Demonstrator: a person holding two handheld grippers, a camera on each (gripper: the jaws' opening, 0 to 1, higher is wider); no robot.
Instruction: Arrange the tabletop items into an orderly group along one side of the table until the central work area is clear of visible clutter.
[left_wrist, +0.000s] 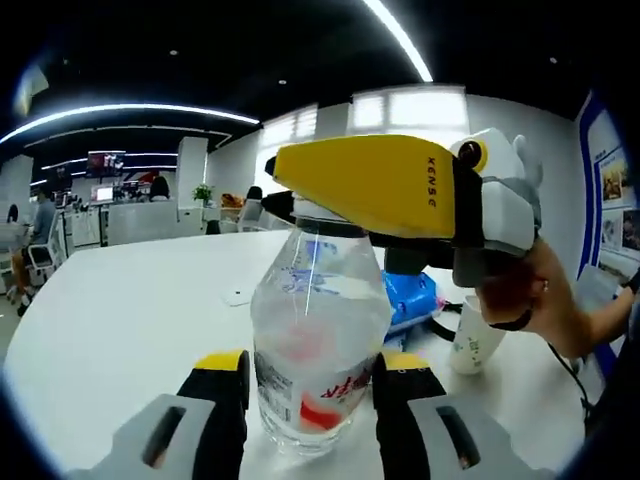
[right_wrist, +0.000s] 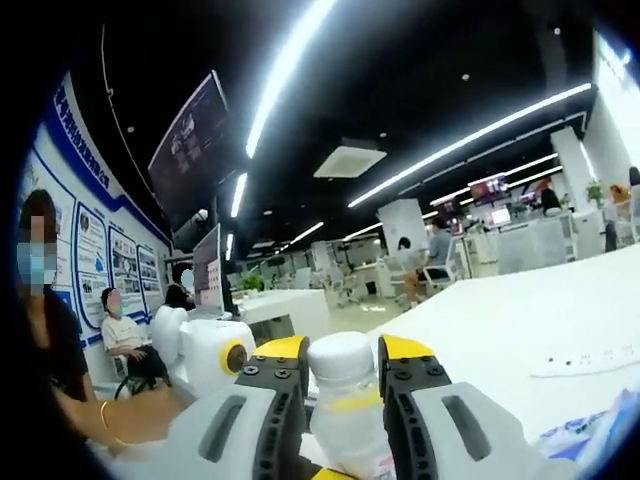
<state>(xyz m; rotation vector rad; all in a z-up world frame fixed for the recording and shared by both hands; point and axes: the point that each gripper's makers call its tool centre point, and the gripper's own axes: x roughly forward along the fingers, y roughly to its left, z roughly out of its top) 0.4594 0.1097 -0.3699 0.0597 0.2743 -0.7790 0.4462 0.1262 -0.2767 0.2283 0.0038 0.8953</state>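
Both claws clamp bottle; open table left.

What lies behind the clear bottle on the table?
Behind the bottle lie a blue packet and a paper cup. The bottle covers part of the packet.

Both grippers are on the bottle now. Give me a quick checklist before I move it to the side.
1. Left gripper around bottle body: ok, jaws flank it low on both sides.
2. Right gripper at the cap: ok, jaws sit either side of the white cap.
3. Firm contact on either grip: cannot tell.
4. Bottle upright on table: ok.
5. Cap sealed: cannot tell.
6. Nearby clutter: not ok, a paper cup and a blue bag lie close behind the bottle; a power strip lies further out.
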